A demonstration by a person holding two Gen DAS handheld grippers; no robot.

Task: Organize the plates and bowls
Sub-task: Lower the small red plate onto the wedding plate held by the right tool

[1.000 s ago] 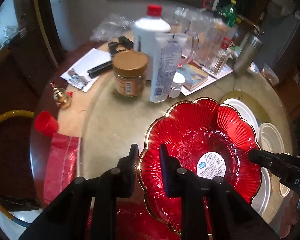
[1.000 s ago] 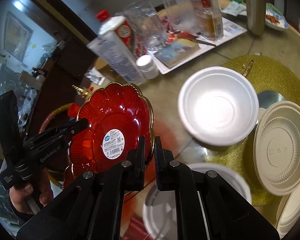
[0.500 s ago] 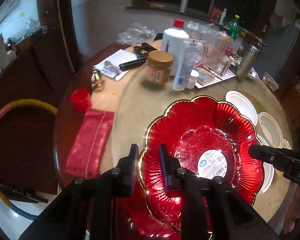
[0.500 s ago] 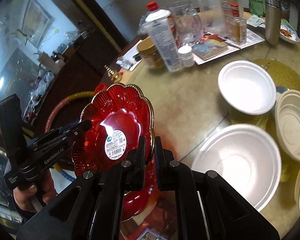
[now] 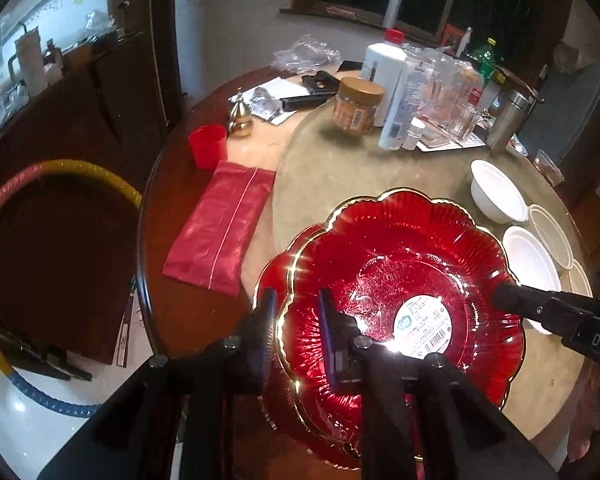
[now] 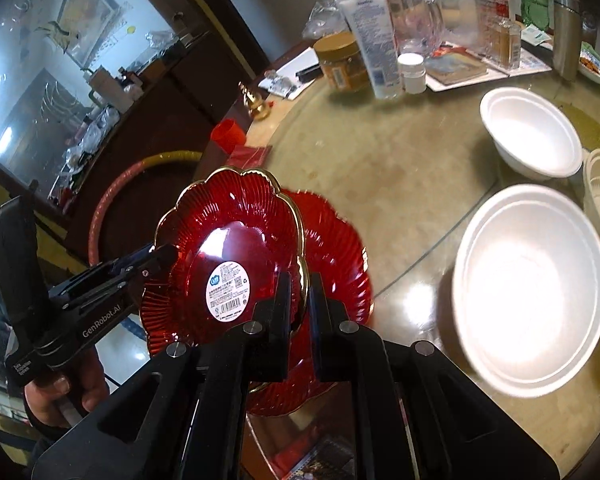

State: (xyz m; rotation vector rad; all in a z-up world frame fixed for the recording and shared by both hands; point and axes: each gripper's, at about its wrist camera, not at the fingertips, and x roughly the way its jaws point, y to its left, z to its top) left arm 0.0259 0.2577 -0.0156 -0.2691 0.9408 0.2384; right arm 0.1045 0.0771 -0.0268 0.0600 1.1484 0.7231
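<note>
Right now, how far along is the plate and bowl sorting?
Done: one red scalloped plate lies at the table edge. In hand: a second red plate with the barcode sticker, gripped on opposite rims by the left gripper and right gripper, held above the first. Left: the white foam bowls sit apart, unstacked.

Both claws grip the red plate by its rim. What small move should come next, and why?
Probably lower it straight down. The red scalloped glass plate with the gold rim, held by the left claw and the right claw, hangs above a second matching red plate on the round table, so stacking looks closest.
</note>
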